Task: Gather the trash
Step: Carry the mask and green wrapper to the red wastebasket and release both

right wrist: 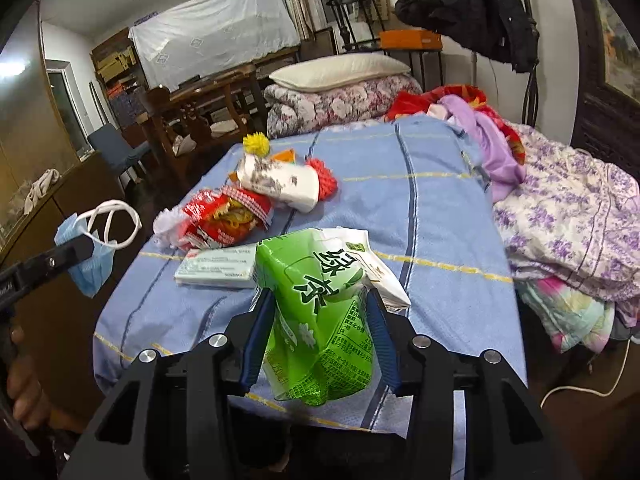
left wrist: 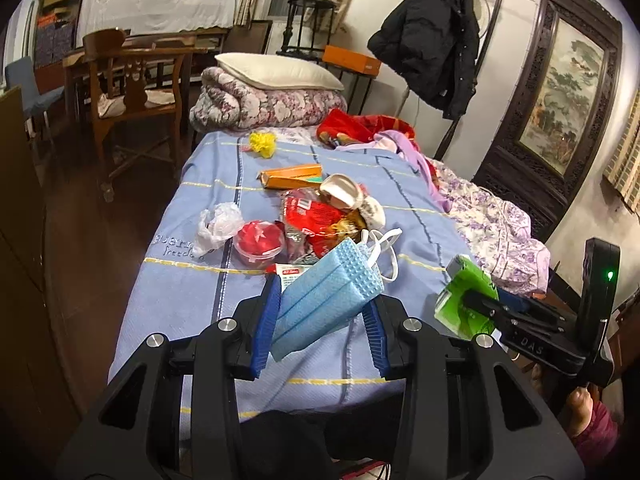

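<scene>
Bed (left wrist: 312,344): covered by a blue striped blanket, running from the near edge to the far end of the room.
Bedding at far end: rolled floral quilt (left wrist: 256,108) with a cream pillow (left wrist: 276,70) resting on top.
Clothes at right: pile of purple-flowered and lilac fabric (right wrist: 568,216) along the right side of the bed.
Black coat (left wrist: 430,40): hanging on a stand at far right, beside a framed painting (left wrist: 564,100).
Wooden chair (left wrist: 132,92): on the floor to the left of the bed, far side.
Left gripper (left wrist: 320,320): clamped on a folded blue face mask (left wrist: 324,292); the mask stands up between the blue pads, its white ear loops curling off to the right, lifted above the near part of the blanket.
Right gripper (right wrist: 316,340): closed on a crumpled green drink carton (right wrist: 316,312), held above the near edge of the bed; the left wrist view shows it at near right.
Trash heap mid-bed: red snack wrapper (left wrist: 316,220), clear tub with red inside (left wrist: 259,242) just left of it, crumpled white plastic bag (left wrist: 218,228) farther left.
Orange box (left wrist: 292,175): lying flat beyond the heap.
Flat white packet (right wrist: 218,268): on the blanket just left of the carton.
Yellow crumpled scrap (left wrist: 262,144): alone near the far end of the blanket.
</scene>
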### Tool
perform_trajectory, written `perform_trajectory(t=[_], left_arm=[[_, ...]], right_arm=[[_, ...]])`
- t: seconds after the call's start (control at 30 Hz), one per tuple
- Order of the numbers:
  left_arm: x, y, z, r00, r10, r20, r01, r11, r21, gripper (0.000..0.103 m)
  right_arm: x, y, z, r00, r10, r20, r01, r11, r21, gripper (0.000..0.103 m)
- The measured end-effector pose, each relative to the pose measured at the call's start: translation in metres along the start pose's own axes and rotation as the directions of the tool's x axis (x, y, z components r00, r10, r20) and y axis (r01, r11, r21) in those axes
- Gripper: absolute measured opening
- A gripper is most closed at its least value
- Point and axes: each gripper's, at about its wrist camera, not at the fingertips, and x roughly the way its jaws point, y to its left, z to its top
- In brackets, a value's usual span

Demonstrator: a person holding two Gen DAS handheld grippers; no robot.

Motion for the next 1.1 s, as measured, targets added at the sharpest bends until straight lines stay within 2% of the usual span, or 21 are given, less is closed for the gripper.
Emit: perform_trajectory(t=[0.17,0.33,0.63,0.87,1.1], left_arm=[[-0.02,-0.012,-0.002,1.0,-0.009,0.026,0.009,1.0,0.009,0.04],[-0.039,-0.035,-0.006,0.998,-0.025,0.051,0.022,0.998,0.065,0.04],[-0.077,-0.095,-0.024,0.99,-0.114,0.085,0.099,0.982,0.159,0.04],[-0.101,-0.151,-0.042,0.975,-0.209,0.07,0.189,0.956,0.224,0.04],[-0.097,-0.201,-0.052,0.968,-0.25,0.023,0.232,0.927,0.296,0.04]], right_arm=[[-0.038,0.001,0.01,0.996,-0.002,0.089,0.003,1.0,-0.013,0.047],[-0.078,-0.008,0.013,0.988,-0.02,0.151,0.022,1.0,-0.009,0.047],[-0.166,-0.056,-0.003,0.973,-0.046,0.224,0.034,0.998,0.058,0.047],[-0.219,-0.098,-0.036,0.966,-0.092,0.241,0.07,0.993,0.099,0.047],[-0.227,-0.14,-0.059,0.971,-0.154,0.183,0.134,0.984,0.118,0.048]])
